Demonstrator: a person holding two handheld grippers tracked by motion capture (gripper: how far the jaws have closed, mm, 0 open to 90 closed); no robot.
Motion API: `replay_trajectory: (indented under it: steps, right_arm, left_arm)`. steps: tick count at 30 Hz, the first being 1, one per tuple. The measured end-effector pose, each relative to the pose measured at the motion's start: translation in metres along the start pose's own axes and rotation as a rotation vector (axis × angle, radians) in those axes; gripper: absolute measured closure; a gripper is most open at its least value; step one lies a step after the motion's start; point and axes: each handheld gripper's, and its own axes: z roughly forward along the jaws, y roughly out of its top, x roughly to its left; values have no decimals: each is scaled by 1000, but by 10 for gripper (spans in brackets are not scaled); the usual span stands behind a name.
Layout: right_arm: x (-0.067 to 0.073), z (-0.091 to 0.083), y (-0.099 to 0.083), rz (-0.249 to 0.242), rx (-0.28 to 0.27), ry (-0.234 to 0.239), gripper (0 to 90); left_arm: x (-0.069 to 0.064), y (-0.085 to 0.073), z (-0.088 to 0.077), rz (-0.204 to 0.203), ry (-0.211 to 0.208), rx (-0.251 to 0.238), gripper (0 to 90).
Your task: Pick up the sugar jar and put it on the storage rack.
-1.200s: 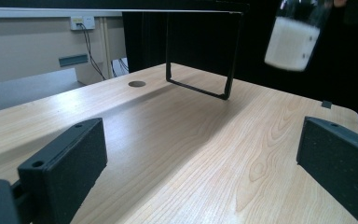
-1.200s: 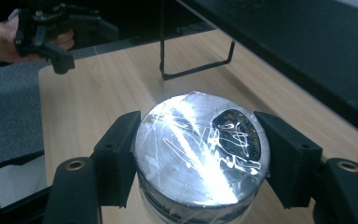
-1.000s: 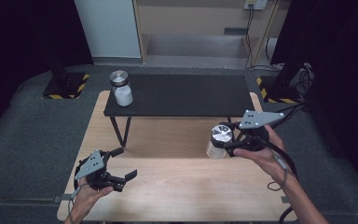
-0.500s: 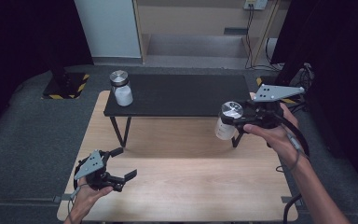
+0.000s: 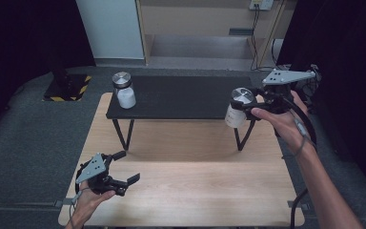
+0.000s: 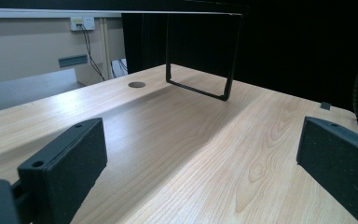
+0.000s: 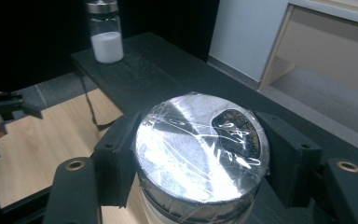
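My right gripper (image 5: 244, 107) is shut on a glass jar (image 5: 237, 109) with a silver lid and white powder, held in the air at the right end of the black shelf (image 5: 181, 98). In the right gripper view the jaws clamp the jar's taped lid (image 7: 200, 144) from both sides. A second jar (image 5: 123, 90) of the same kind stands upright on the shelf's left end, and it shows as the far jar (image 7: 105, 31) in the right gripper view. My left gripper (image 5: 124, 167) stands open low over the wooden table (image 5: 190, 191) at the front left, with nothing between its pads (image 6: 67, 161).
The black shelf rests on thin metal legs (image 5: 124, 136) on the table's far half. One leg frame (image 6: 200, 70) rises ahead of the left gripper. A cable hole (image 6: 136, 84) sits in the tabletop. Dark curtains flank both sides.
My right gripper has carried the jar up and back, from above the table to the level of the shelf's right end. The left gripper has kept still.
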Motion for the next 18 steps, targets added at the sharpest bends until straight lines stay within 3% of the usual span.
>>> replay_trajectory:
  steps: [8, 18]
  right_arm:
    - [-5, 20, 9, 23, 2, -55, 347]
    - [-9, 56, 17, 47, 24, -104, 347]
  left_arm:
    - [1, 0, 0, 0, 0, -1, 6]
    - [1, -1, 0, -3, -1, 0, 6]
